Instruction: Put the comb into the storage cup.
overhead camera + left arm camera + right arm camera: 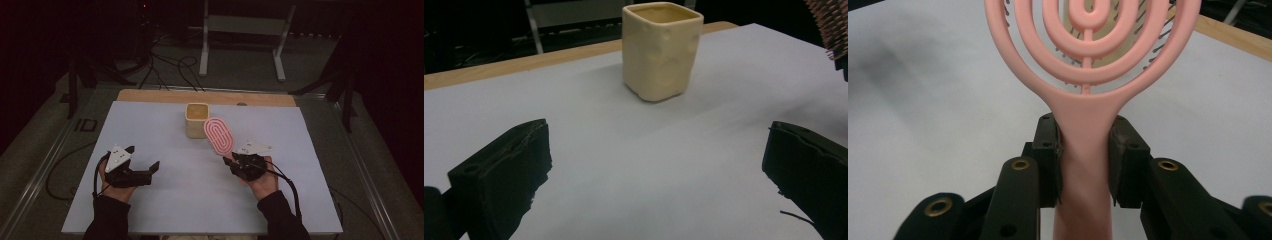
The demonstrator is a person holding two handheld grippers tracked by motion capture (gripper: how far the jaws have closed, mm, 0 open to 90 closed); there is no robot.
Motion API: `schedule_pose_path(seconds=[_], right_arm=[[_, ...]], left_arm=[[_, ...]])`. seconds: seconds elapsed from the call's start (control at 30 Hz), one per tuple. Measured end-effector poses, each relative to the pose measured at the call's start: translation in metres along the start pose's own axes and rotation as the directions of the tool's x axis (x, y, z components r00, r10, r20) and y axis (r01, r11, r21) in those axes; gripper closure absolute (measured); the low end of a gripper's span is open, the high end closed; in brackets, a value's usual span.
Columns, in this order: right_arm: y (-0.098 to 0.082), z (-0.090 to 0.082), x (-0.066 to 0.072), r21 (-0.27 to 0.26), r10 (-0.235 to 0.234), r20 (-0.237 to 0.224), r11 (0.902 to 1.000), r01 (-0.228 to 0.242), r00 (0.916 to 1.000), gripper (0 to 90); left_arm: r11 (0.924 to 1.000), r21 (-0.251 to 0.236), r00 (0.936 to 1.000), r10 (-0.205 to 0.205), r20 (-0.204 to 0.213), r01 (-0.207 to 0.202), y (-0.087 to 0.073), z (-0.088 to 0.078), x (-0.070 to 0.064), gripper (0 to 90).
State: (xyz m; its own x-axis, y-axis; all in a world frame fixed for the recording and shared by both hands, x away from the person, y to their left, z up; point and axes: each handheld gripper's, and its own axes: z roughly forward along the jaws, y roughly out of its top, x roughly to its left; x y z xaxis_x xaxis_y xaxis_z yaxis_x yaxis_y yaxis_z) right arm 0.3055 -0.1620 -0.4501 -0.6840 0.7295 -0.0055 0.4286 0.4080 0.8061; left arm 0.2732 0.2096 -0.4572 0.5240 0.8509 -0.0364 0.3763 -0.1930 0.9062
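A pink hairbrush (219,135) with a looped, vented head is held up off the table, its head tilted toward a cream square cup (196,120). My right gripper (231,159) is shut on the brush's handle (1084,150), with both pads pressed against its sides. The cup (662,50) stands upright at the far middle of the white mat. My left gripper (145,159) rests low at the left with its jaws wide apart and nothing between them. The brush's bristles (834,25) peek in at the top right of the left gripper view.
The white mat (150,130) covers a wooden table whose edge (150,95) shows at the back. Cables and a metal frame (240,30) lie on the floor beyond it.
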Motion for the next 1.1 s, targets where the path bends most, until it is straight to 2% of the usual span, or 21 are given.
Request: schedule_pose_path(seconds=[0.2, 0.37, 0.7, 0.9, 1.1], right_arm=[[0.003, 0.006, 0.005, 0.007, -0.018, -0.013, 0.9998, 0.018, 0.9998, 70.0], [0.007, 0.008, 0.009, 0.004, -0.026, -0.019, 0.9996, 0.026, 0.9995, 70.0], [0.012, 0.019, 0.020, -0.016, -0.064, -0.034, 0.9979, 0.063, 0.9974, 70.0], [0.010, 0.020, 0.024, -0.024, -0.063, -0.032, 0.9978, 0.063, 0.9975, 70.0], [0.009, 0.023, 0.025, -0.025, -0.053, -0.040, 0.9983, 0.052, 0.9978, 70.0]], left_arm=[[0.9997, -0.017, 0.9997, -0.017, 0.017, 0.017, 0.005, 0.000, -0.001, 0.1], [0.9999, -0.013, 0.9997, -0.001, 0.023, 0.002, 0.008, 0.002, -0.003, 0.1], [0.9998, -0.017, 0.9971, -0.011, 0.076, 0.013, 0.014, 0.009, -0.011, 0.1], [0.9998, -0.017, 0.9938, -0.011, 0.111, 0.013, 0.019, 0.015, -0.018, 0.1], [0.9997, -0.022, 0.9904, 0.006, 0.138, -0.003, 0.025, 0.021, -0.026, 0.1]])
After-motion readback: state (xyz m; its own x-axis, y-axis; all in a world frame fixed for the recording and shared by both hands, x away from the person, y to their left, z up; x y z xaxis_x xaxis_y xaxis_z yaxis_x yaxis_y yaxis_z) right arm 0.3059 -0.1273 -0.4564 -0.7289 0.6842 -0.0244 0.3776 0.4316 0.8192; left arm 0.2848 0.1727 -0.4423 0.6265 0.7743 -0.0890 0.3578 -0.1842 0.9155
